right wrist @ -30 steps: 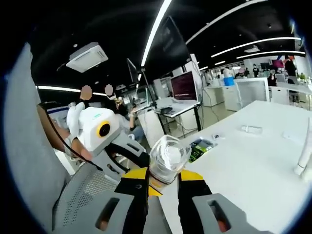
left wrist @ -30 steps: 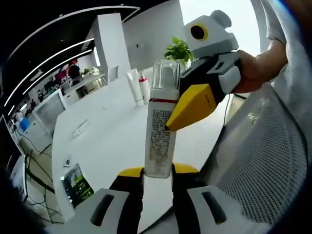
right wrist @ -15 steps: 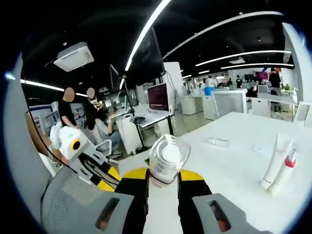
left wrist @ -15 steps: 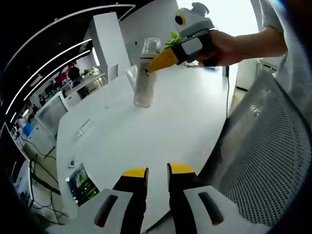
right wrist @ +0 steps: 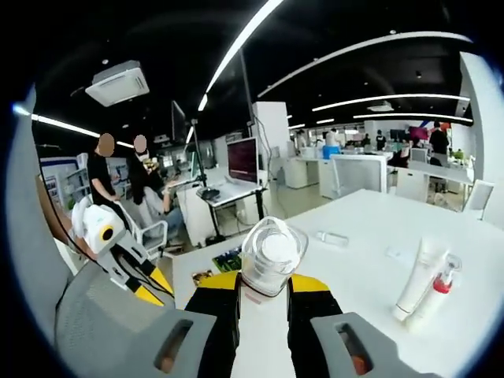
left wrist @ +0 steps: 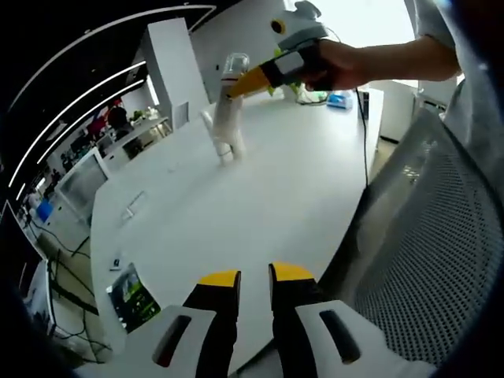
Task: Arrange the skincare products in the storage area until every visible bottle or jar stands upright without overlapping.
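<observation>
My right gripper (right wrist: 264, 285) is shut on a white bottle with a clear cap (right wrist: 272, 253), seen cap-first. In the left gripper view that right gripper (left wrist: 240, 83) holds the bottle (left wrist: 226, 102) upright over the far part of the white table (left wrist: 276, 205), right by a white tube (left wrist: 211, 130). In the right gripper view the tube (right wrist: 416, 276) and a red-topped pump bottle (right wrist: 437, 298) stand together at the right. My left gripper (left wrist: 254, 285) hangs over the table's near edge, jaws a narrow gap apart with nothing between them. It also shows as the left gripper (right wrist: 150, 290).
A grey mesh chair back (left wrist: 425, 260) is close on the right, also seen as the chair back (right wrist: 102, 331). A green printed card (left wrist: 127, 295) and a small flat item (left wrist: 130, 209) lie on the table's left side. Desks, monitors and people fill the background.
The left jaws let go of the bottle and narrowed. The right gripper carried it away across the table to the tube and pump bottle at the far side.
</observation>
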`<state>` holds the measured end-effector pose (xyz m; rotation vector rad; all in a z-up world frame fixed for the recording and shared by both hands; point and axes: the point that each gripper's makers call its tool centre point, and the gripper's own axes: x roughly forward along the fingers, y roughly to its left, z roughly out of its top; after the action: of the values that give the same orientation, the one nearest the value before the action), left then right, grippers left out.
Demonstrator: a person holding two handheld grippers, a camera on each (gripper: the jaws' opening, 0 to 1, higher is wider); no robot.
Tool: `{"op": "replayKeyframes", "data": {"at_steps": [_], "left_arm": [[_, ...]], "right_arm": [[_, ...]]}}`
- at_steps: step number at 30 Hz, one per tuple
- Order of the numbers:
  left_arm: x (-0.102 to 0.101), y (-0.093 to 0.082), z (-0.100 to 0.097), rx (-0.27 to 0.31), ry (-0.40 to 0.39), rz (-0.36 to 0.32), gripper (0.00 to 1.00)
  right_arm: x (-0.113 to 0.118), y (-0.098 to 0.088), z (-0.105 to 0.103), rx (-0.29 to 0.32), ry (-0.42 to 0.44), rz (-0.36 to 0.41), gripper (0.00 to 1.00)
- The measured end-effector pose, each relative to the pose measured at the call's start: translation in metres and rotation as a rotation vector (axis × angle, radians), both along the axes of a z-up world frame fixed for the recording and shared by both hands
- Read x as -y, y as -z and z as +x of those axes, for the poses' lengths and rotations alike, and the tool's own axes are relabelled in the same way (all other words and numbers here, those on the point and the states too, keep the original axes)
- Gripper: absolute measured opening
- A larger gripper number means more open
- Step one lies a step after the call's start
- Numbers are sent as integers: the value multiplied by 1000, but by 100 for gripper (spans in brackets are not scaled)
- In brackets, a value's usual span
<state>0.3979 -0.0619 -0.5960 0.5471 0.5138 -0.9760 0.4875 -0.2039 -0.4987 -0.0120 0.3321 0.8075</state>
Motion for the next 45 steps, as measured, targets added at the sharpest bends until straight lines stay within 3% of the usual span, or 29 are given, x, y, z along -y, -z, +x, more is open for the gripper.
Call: {"op": "replayKeyframes", "data": {"at_steps": [32,45], "left_arm": [[-6,12,0,-13,1,78,13],[-6,13,-1,-11,7,83,12]], "right_arm": [[45,4,38,10,61,-126,14],[67,-4,55,26,87,-162,14]]}}
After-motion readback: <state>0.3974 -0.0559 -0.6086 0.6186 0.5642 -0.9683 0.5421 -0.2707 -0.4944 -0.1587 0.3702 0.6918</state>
